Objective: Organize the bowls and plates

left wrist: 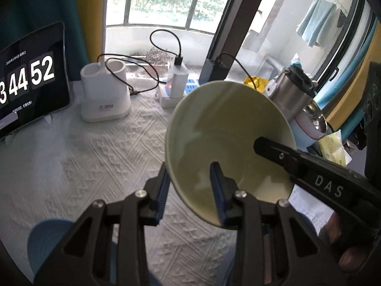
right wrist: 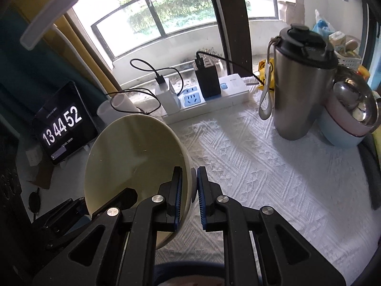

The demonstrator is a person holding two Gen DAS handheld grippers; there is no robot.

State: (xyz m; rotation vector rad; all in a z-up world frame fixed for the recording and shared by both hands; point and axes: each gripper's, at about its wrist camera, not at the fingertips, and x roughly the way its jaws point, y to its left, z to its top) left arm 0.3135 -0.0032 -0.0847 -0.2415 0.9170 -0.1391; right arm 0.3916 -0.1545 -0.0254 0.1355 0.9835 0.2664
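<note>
A pale green bowl (left wrist: 226, 138) is held tilted above the white tablecloth. My right gripper (right wrist: 189, 186) is shut on the bowl's (right wrist: 133, 157) rim, one pad inside and one outside. In the left wrist view its black finger (left wrist: 281, 155) lies across the bowl's inside. My left gripper (left wrist: 190, 186) is open, its fingers straddling the bowl's lower rim without clamping it. A blue dish (left wrist: 54, 245) sits low at the left of the left wrist view. Stacked bowls (right wrist: 352, 124), steel on pink on blue, stand at the right.
A steel tumbler (right wrist: 302, 90) stands by the stacked bowls. A power strip (right wrist: 209, 97) with chargers and cables lies along the window. A tablet clock (right wrist: 62, 124) and a white holder (left wrist: 104, 95) stand at the left. A tissue pack (left wrist: 333, 145) lies at right.
</note>
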